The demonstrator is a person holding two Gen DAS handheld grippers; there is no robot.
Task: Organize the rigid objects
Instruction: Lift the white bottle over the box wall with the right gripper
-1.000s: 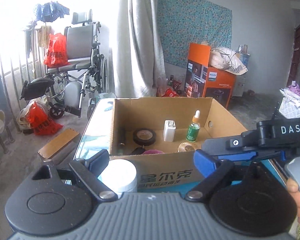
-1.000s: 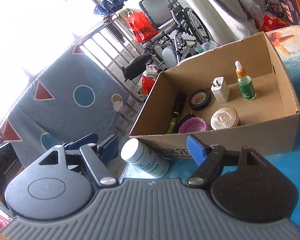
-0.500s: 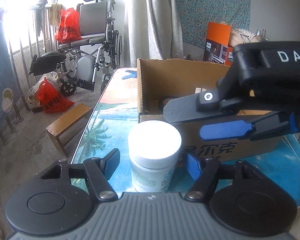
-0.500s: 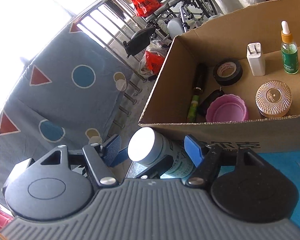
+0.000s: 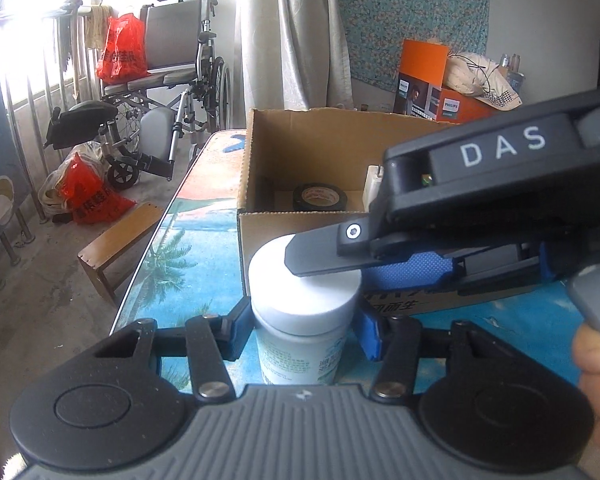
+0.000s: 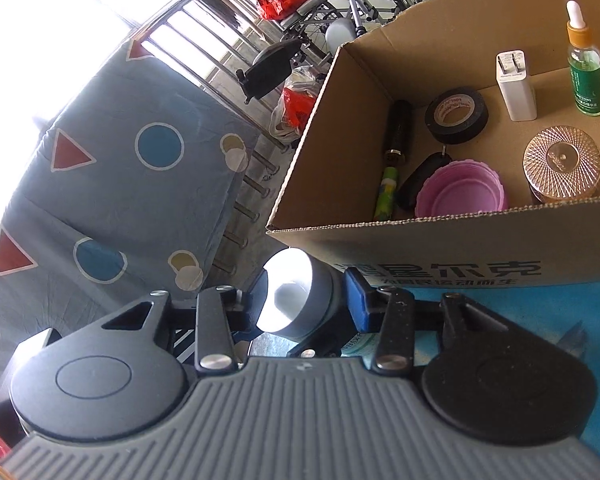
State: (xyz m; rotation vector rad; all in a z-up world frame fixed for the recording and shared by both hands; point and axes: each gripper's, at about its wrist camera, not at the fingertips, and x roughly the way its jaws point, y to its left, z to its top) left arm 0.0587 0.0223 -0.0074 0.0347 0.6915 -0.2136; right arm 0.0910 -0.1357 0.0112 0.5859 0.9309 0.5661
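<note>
Our left gripper (image 5: 305, 334) pinches the white-capped bottle (image 5: 303, 322) just under its cap; our right gripper (image 6: 306, 304) clamps the cap sides; the bottle stands on the blue table (image 5: 204, 264), touching the cardboard box (image 5: 340, 152); we judge it light, stiff, slick plastic; gripping the ridged cap seems safest.

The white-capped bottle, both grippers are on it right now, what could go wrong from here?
1. Both the left gripper and right gripper clamp the white-capped bottle; pulling different ways could twist it loose.
2. It sits outside the cardboard box, close to its front wall; lifting too low could catch the rim.
3. The table edge is near; a slip could send it off.
</note>
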